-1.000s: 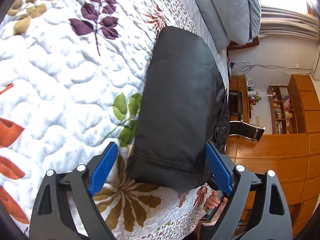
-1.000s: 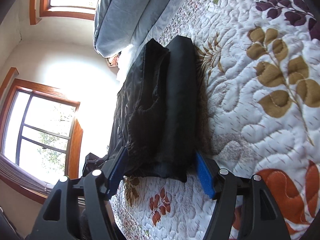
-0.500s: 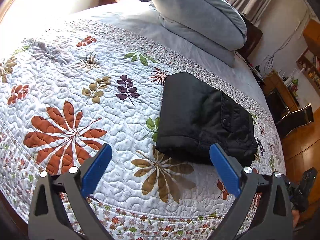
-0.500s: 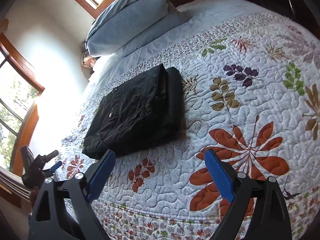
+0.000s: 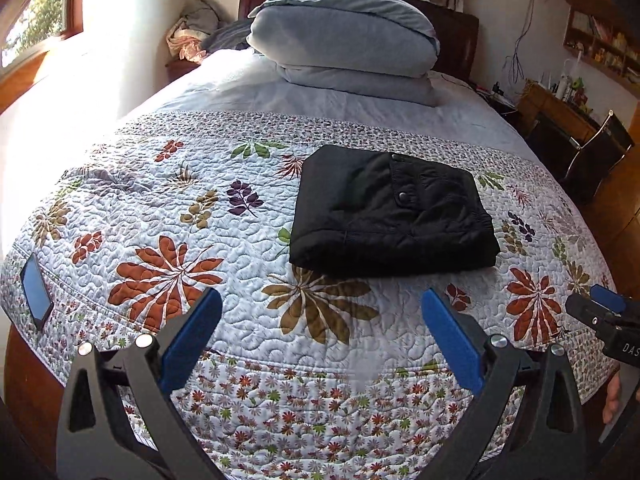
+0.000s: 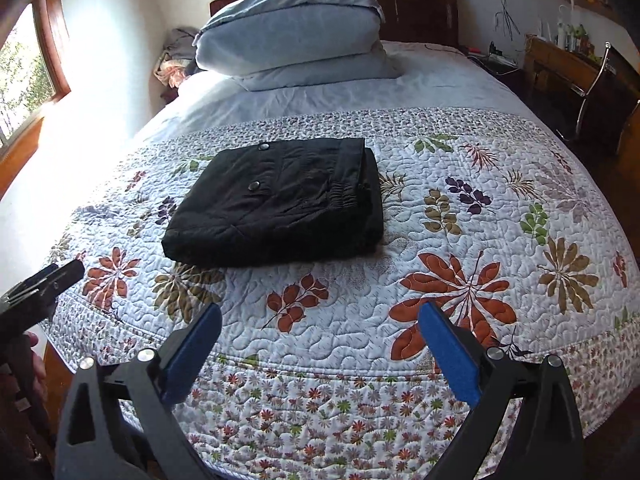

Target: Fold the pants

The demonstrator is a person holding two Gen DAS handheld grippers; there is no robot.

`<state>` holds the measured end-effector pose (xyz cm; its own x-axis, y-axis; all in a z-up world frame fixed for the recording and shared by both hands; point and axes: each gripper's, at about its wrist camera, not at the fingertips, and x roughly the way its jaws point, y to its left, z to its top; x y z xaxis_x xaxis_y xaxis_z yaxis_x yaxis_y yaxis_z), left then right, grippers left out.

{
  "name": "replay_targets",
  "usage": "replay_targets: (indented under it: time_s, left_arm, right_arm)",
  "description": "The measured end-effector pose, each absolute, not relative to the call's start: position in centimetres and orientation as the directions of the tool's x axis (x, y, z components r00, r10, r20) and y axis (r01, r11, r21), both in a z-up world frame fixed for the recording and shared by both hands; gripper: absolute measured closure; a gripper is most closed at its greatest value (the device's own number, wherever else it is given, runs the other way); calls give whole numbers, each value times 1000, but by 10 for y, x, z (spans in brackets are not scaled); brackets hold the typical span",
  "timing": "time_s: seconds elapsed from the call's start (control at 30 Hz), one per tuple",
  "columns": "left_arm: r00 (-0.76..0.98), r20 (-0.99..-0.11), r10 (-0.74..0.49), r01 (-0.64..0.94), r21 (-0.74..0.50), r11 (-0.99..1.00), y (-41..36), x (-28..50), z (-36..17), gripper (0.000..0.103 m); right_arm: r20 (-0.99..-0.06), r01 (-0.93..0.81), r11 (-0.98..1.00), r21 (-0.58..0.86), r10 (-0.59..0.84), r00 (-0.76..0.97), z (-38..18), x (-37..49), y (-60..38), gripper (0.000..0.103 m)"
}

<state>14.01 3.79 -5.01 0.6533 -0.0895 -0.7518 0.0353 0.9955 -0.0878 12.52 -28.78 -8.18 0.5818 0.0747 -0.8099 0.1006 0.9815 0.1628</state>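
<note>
Pants: black, lying folded into a thick rectangle on the quilt, mid-bed, snap buttons facing up (two showing in the right wrist view). Nothing is touching them.

Left gripper: hanging over the near edge of the quilt, well short of the pants; jaws standing spread wide, having just been opening, with nothing between them.

Right gripper: hanging likewise over the near quilt border; jaws spread wide, having just been opening, gripping nothing. Each gripper is showing at the edge of the other's view.

Quilt: white, leaf-printed, covering the near part of the bed.

Pillows: two, pale blue, sitting stacked at the headboard.

Phone: dark, lying at the quilt's left corner (left wrist view only).
</note>
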Motion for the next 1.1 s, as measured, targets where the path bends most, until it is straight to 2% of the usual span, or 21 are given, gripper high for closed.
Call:
replay_targets:
  time_s: [0.33,0.7,1.1]
  left_arm:
    - [652,-755,-70,56,-44,997,32,117,-39,3]
    - [665,-740,-104,57,-88,994,32,103,-17,3]
    - [650,-752,-103,76,-70,995,31,107,-17,3]
  right_arm:
    - [-812,107,981,161,70,579,-65,104,-275,4]
    - [-809,91,984,152,71,583,-53,100,-261,4]
    - [-820,83,984,156,82,566,-58,104,-251,4]
